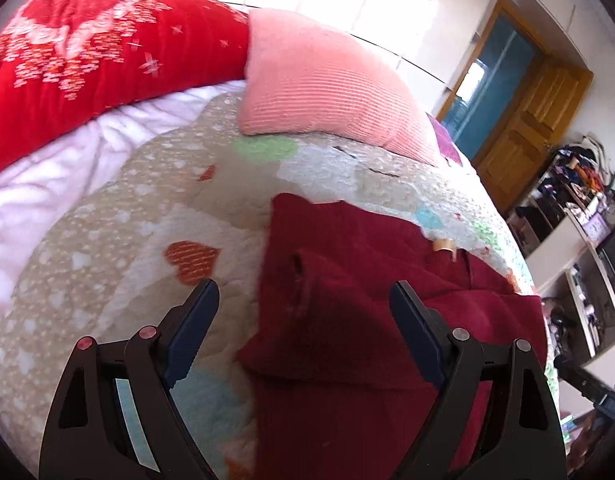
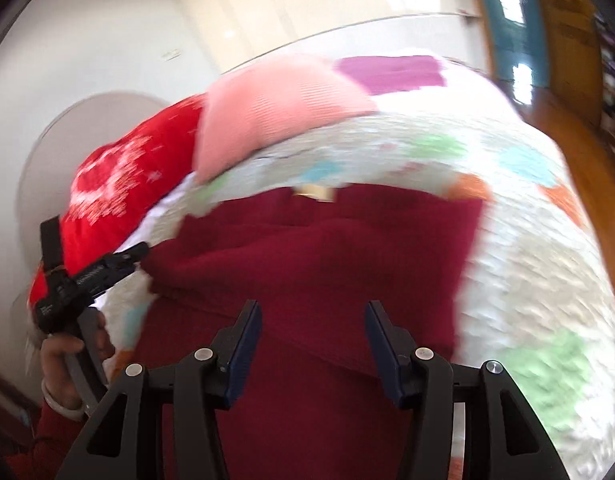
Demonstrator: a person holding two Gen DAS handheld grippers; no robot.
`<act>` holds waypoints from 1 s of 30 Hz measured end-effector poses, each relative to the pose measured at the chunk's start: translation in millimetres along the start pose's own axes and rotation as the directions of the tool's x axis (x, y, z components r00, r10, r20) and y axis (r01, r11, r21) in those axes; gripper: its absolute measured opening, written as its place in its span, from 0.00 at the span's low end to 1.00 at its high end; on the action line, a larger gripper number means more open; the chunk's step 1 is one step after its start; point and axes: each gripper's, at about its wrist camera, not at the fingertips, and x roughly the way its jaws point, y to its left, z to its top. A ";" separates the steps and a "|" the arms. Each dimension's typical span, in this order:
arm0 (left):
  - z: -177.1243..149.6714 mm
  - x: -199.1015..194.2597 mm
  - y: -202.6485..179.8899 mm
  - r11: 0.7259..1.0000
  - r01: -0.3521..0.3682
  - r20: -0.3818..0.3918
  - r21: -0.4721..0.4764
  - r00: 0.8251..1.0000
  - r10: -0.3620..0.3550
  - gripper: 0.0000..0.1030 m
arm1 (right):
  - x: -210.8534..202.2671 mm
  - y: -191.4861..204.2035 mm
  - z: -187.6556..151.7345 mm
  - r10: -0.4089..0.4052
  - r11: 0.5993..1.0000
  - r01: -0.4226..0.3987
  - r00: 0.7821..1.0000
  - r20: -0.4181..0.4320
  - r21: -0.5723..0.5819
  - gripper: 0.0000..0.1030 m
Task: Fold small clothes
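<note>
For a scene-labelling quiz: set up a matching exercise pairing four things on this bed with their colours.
Things:
1. garment
2. pillow
3. quilt
4. patch at the bed's far end

Colours:
A. bright red with white pattern
B. purple
C. dark maroon
D. pale pink

Pairs: 1-C, 2-D, 3-A, 4-B

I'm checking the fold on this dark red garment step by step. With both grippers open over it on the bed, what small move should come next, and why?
Probably lower the right gripper onto the near fold of the dark red garment and pinch it. Its jaws stand apart with nothing held, and the cloth beneath looks bunched into ridges. The left gripper is also open, over the garment's left edge.
</note>
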 end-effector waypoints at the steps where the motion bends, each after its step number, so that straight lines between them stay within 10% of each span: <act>1: 1.9 2.9 -5.6 1.000 0.025 0.001 0.019 1.000 -0.025 0.69 | -2.2 -15.1 -3.5 -0.007 0.999 0.007 1.000 -0.005 0.052 0.50; 3: 6.8 7.7 -19.1 0.997 0.031 -0.026 0.070 0.999 -0.029 0.14 | -6.8 -32.8 -6.8 -0.012 0.995 0.013 1.000 -0.010 0.104 0.50; 6: 24.2 -7.2 -41.3 0.986 0.095 0.001 0.136 0.995 -0.096 0.07 | -10.6 -50.1 -6.6 -0.050 0.989 0.048 0.999 0.013 0.142 0.50; 10: 44.5 -40.7 -53.2 0.975 0.055 0.125 0.214 0.989 -0.084 0.07 | -13.4 -56.2 4.1 -0.066 0.986 0.058 0.997 0.044 0.157 0.50; 16: 38.2 -32.4 -9.6 0.991 0.014 0.041 0.136 0.999 -0.020 0.10 | -4.1 -40.3 16.1 -0.052 0.990 0.044 0.997 0.055 0.137 0.50; 18: 32.5 -26.5 -0.2 0.994 0.023 -0.004 0.111 1.000 -0.022 0.45 | -1.1 -36.4 14.9 -0.035 0.990 0.028 0.998 0.048 0.137 0.50; 21: 21.7 -23.1 6.7 0.995 0.052 -0.006 0.083 0.999 -0.052 0.68 | 5.5 -33.5 10.1 -0.010 0.990 0.007 1.000 0.020 0.142 0.50; 27: 11.3 7.4 -6.7 0.991 0.095 -0.120 0.092 0.989 -0.084 0.63 | 3.8 -32.5 3.3 -0.010 0.991 0.010 1.000 0.003 0.136 0.50; 28: 9.1 13.5 -10.6 0.990 0.085 -0.134 0.111 0.989 -0.069 0.50 | 2.1 -33.9 3.2 -0.014 0.990 0.013 1.000 0.006 0.140 0.50; 29: 7.1 19.8 -14.9 0.989 0.061 -0.147 0.131 0.988 -0.042 0.16 | 0.6 -35.3 3.1 -0.016 0.989 0.015 1.000 0.009 0.144 0.50; 30: 7.4 24.0 -18.9 0.988 0.058 -0.162 0.142 0.986 -0.035 0.10 | -1.2 -37.3 2.9 -0.019 0.989 0.017 1.000 0.012 0.148 0.50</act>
